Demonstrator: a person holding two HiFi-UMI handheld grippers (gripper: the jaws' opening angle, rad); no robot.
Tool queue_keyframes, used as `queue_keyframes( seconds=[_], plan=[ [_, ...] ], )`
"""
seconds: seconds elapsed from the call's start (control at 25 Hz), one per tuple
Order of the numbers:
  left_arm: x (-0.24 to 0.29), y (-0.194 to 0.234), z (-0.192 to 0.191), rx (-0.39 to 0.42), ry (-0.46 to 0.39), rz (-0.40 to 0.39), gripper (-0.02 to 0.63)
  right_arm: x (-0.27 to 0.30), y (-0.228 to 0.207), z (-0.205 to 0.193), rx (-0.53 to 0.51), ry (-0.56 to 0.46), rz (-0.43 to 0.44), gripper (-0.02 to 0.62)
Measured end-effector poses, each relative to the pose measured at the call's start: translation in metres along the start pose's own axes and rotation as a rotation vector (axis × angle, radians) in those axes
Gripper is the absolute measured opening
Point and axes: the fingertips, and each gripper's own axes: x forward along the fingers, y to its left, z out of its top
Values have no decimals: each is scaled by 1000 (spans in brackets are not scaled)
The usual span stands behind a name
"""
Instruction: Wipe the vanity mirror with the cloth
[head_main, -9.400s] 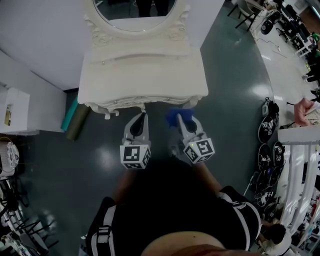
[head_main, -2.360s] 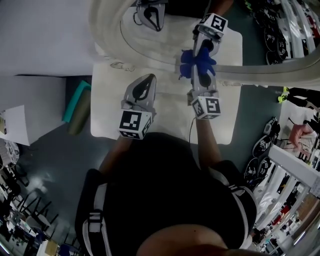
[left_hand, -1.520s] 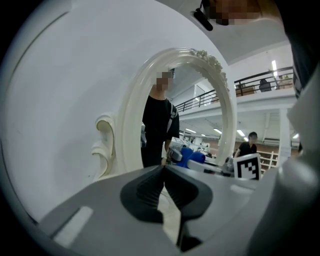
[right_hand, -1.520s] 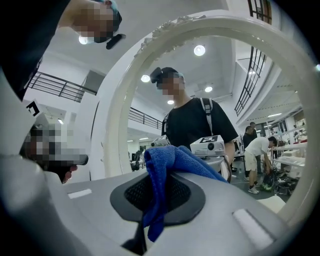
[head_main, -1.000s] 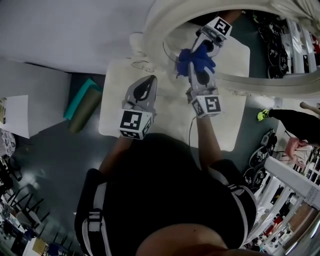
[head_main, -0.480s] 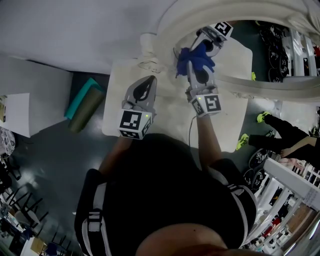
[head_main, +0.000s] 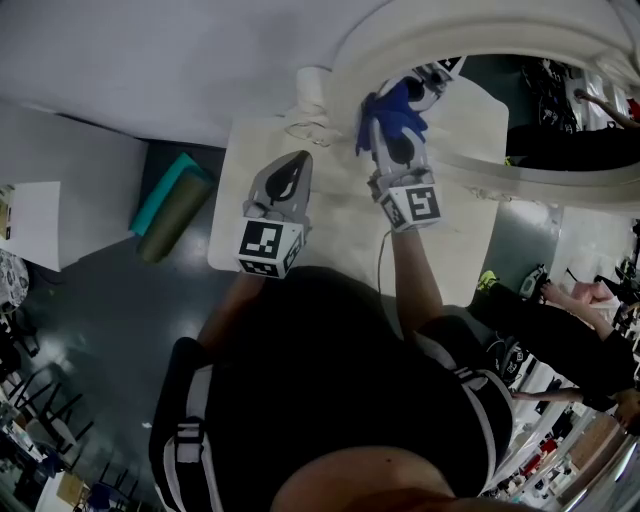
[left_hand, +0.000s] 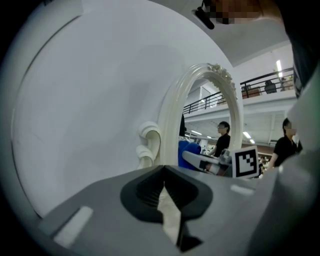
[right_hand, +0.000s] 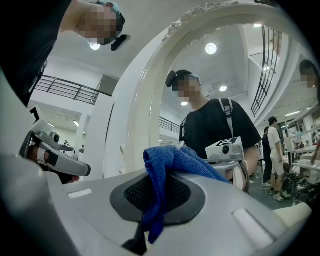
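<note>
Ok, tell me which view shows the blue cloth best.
Right gripper view: the blue cloth fills the centre, pinched between the jaws. Head view shows it small at the vanity mirror; left gripper view catches only a sliver.

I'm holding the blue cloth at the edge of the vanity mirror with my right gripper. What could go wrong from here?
1. The cloth is bunched, and the right gripper pinches only part of it, so a hard rub might pull it loose.
2. It sits by the left edge of the mirror, so a stroke could snag on the carved frame.
3. If the bunch shifts, the hard gripper might scrape the glass.
</note>
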Motion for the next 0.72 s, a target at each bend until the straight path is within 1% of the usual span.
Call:
queue_keyframes(
  seconds=[0.4,0.72],
  plan=[
    [-4,12,6,-1,-9,8,8,18,16,6,-6,10,44,26],
    [-11,10,7,3,-21,21,8,19,18,1,34,13,74,26]
  ],
)
